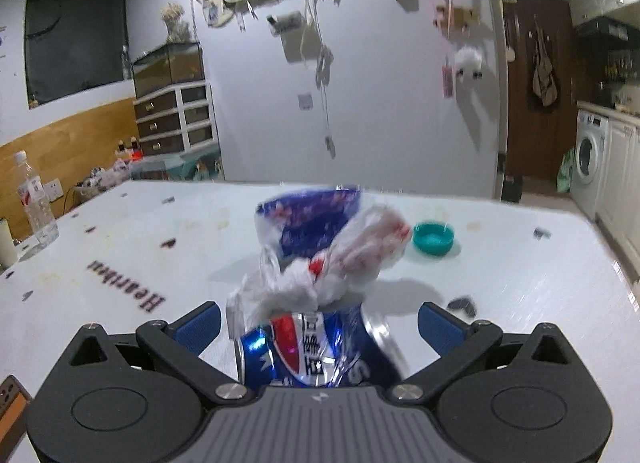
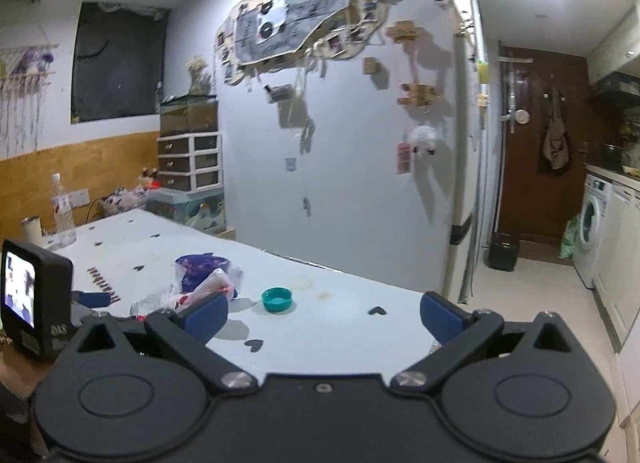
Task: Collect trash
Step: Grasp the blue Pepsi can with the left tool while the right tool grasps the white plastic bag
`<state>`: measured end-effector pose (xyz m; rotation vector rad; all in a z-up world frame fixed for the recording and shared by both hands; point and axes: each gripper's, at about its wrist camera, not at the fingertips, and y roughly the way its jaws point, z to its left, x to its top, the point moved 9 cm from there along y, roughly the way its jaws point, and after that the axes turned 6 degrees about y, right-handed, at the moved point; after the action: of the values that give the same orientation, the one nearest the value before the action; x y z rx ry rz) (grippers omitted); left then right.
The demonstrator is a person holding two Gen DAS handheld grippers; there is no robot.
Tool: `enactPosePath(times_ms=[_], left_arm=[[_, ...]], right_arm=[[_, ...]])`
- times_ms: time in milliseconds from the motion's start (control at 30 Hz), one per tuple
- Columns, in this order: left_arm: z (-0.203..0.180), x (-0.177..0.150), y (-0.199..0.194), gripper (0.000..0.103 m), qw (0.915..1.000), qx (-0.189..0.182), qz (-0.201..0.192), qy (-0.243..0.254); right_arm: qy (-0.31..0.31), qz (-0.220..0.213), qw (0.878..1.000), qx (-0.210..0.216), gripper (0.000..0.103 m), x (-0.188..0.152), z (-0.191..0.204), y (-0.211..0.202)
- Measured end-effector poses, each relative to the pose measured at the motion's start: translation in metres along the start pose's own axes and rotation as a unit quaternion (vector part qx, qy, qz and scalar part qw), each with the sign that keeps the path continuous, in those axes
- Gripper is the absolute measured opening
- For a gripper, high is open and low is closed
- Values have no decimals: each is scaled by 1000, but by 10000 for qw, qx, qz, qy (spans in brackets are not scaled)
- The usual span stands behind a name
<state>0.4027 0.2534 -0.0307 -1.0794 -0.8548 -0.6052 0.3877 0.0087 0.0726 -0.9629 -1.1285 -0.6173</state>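
2 grippers over 1 white table [image 1: 500, 283], tabletop printed with dark hearts and a line of red-brown lettering. Back left edge: clear water bottle [image 1: 35, 199], upright, red-and-white label.

Left gripper [image 1: 319, 321]: jaws spread wide, blue pads apart on either side of a crushed blue can [image 1: 308, 351]. Can sits deep between the fingers near the gripper body; neither pad touches it. Can has red, white and blue print, dented, lying tilted. Blurred, so whether it rests on the table cannot be told.

Just past the can, a pile of crumpled plastic wrappers [image 1: 328, 239], blue-and-white and clear with red marks, heaped on the table in front of the left gripper, touching the can's far end.

Right gripper [image 2: 323, 313]: jaws wide, nothing between them, held above the near table edge. Wrapper pile lies ahead to its left in the right wrist view.

Teal bottle cap [image 1: 433, 238], open side up, on the table just right of the wrapper pile, apart from it. Same cap shows ahead of the right gripper, between its fingers' line of sight.
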Motion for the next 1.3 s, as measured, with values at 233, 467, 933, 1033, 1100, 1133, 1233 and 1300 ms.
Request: enactPosePath(times_ms=[233,467,933,1033,1100,1133,1233,1300], left_arm=[[10,-14,15,103,9981,-29,201,587],[37,-19,20,103,9988,-266,192,373],[58,-20,14,103,9973,-700,61,-195],[54,-20,12,103,9970,-755,35,-148],[52,-21,11,103,9971,-742,56,-123],[52,-22,11,103,9973,-728,61,-109],[53,-25,10,103,9972,-722,85,-147],[54,-25,9,103,9975,-680,67,-201]], right_arm=[[-57,314,9995,82,103,-7,19,50],[288,680,9967,332,103,-16,40,101],[1772,1408,9713,737,103,-33,88,202],[2168,1497,9622,692,103,-40,91,222],[2392,1465,9581,588,102,-42,91,232],[2497,1426,9560,575,94,-42,90,235],[2655,1579,9480,768,52,-51,95,241],[2457,1647,9528,678,30,-55,96,236]])
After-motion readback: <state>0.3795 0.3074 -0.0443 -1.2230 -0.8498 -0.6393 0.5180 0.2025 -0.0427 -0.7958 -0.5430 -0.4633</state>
